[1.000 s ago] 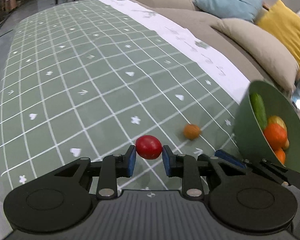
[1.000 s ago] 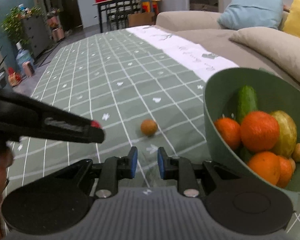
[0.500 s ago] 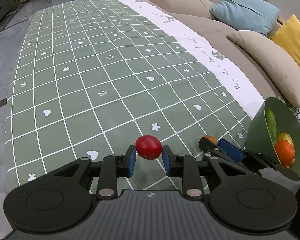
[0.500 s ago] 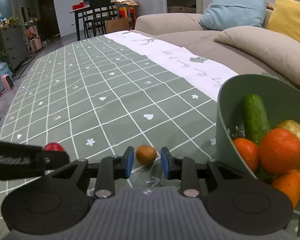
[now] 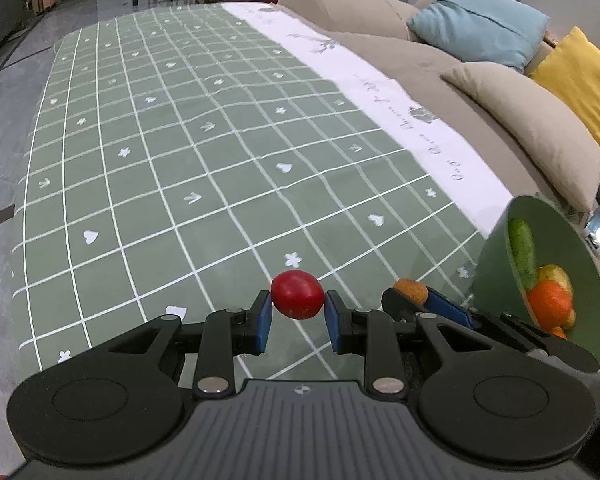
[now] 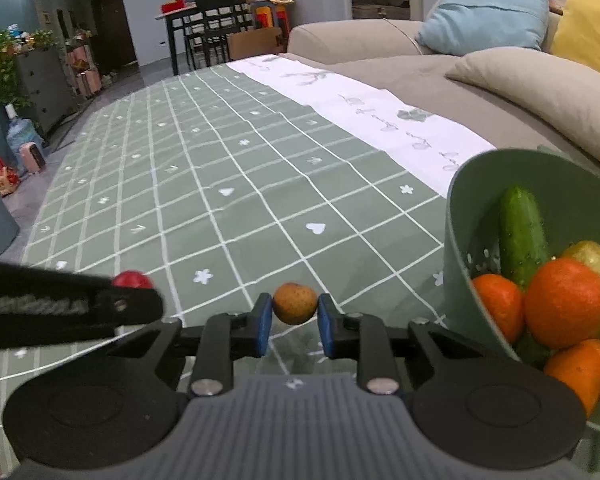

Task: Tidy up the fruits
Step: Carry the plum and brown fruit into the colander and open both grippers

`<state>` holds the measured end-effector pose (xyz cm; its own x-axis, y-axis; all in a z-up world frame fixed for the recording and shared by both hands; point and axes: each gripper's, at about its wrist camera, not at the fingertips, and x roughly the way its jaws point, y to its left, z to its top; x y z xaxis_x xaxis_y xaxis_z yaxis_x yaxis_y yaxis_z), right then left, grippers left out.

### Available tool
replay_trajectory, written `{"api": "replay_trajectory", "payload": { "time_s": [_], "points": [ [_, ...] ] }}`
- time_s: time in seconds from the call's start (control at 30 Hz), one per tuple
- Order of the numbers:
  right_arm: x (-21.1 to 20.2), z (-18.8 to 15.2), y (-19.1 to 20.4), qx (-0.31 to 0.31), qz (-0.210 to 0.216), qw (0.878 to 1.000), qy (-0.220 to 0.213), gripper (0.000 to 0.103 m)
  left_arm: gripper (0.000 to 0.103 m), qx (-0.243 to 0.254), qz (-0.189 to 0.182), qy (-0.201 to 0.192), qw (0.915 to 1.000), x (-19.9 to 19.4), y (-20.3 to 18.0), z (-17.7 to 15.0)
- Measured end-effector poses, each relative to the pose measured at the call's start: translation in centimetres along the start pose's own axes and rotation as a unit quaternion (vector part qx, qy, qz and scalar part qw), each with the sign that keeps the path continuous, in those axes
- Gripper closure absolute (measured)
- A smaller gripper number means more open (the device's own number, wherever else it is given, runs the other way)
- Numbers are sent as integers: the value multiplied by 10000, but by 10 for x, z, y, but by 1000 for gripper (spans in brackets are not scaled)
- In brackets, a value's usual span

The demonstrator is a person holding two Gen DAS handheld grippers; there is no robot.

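Fruit sits in both claws at once. The left claw (image 5: 298,312) is clamped on a red tomato (image 5: 297,294), blue pads pressed to either side of it, above the green checked cloth (image 5: 180,160) that covers the desk. Just to its right, the right claw (image 6: 294,318) has its jaws just closing in on a small brown fruit (image 6: 295,303); the pads now press both its flanks, so it is gripped. From the left side you can see that brown fruit (image 5: 410,290) poking up at the tip of the right claw, close beside the tomato but not touching it.

Further right stands a green bowl (image 6: 460,216), near the claws, by the white strip of cloth (image 6: 380,120) next to the sofa (image 6: 440,80). Inside it a cucumber (image 6: 520,232) leans upright against the wall, with oranges (image 6: 564,304) heaped in front and a yellowish fruit (image 6: 598,258) behind them.

On the sofa lie a blue cushion (image 6: 484,12), a beige one (image 6: 540,92) and a yellow one (image 6: 588,24). Whether either fruit touches the cloth I cannot tell.
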<state>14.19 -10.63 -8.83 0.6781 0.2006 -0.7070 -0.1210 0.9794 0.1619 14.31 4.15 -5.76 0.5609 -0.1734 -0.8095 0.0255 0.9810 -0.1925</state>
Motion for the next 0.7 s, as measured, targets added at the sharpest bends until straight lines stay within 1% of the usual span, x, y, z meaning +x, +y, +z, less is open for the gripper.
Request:
{"api": "replay_trajectory", "payload": {
  "time_s": [0.07,0.23,0.43,0.57,0.7],
  "points": [
    [-13,2,-1,-74,61,9999,-78,83,72,38,-48,-58,10000,-7,-5,1],
    [-54,4,-15,-157,165,9992,-333,83,72,114,-313,-150,9993,-26,-25,4],
    [-107,8,-48,-194,81,9973,-702,83,72,416,-726,-255,9962,-45,-64,7],
    [-134,11,-73,-234,3,9967,-772,83,72,667,-1062,-210,9919,-48,-97,9],
    [-150,15,-103,-249,-103,9970,-732,83,72,1021,-1270,-130,9866,-49,-130,9]
  ]
}}
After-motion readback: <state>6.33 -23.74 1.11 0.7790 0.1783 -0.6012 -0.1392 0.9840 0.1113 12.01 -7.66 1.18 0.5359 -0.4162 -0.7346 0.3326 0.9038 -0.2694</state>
